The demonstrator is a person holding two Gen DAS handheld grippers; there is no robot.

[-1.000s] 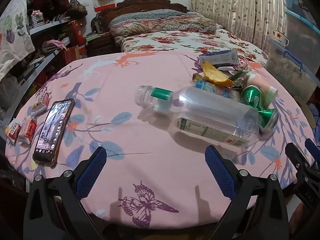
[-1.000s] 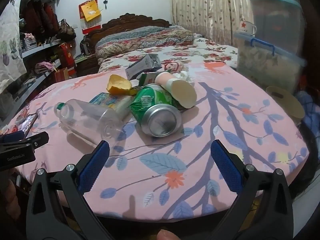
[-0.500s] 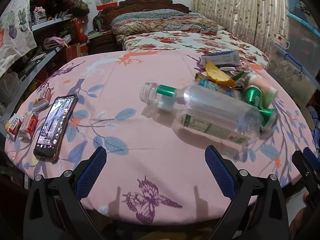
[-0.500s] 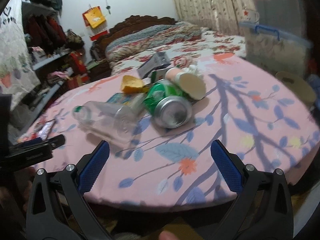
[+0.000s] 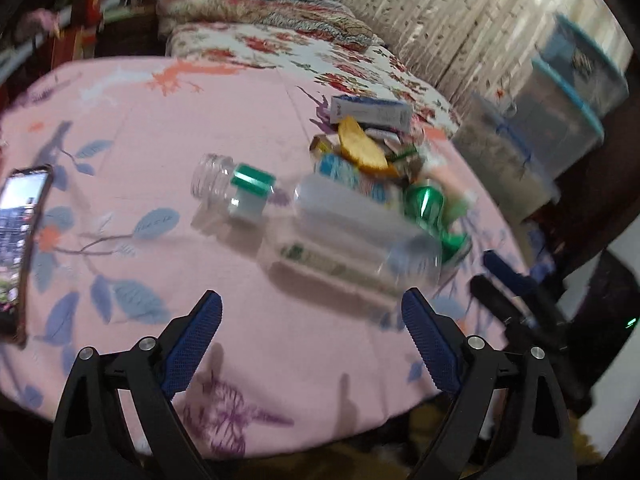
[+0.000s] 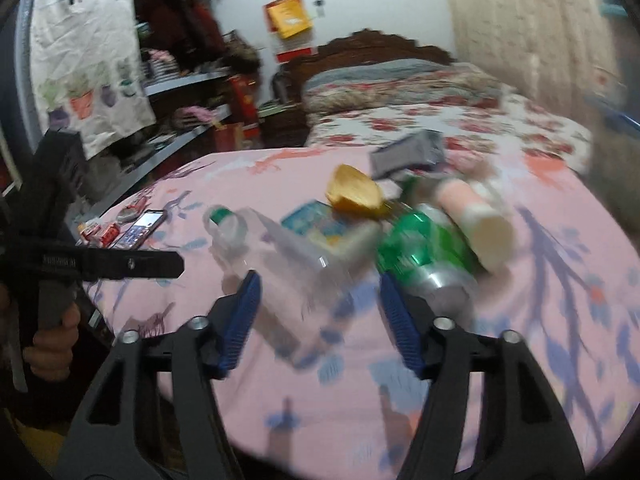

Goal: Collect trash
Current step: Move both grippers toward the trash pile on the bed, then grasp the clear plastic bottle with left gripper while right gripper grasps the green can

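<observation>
A clear plastic bottle with a green label lies on its side on the pink tablecloth; it also shows in the right wrist view. Behind it lies a trash pile: a crushed green can, a yellow chip, a pink tube, a blue-white box. My left gripper is open and empty, just short of the bottle. My right gripper is partly open, its blue pads on either side of the bottle's base, not gripping.
A phone lies at the table's left edge, with small red packets beside it. A bed stands behind the table. Plastic storage bins are stacked at the right. Shelves line the left wall.
Both grippers have moved forward toward the bottle. My right gripper has swung left onto the bottle's base and its jaws have narrowed. The views are motion-blurred.
</observation>
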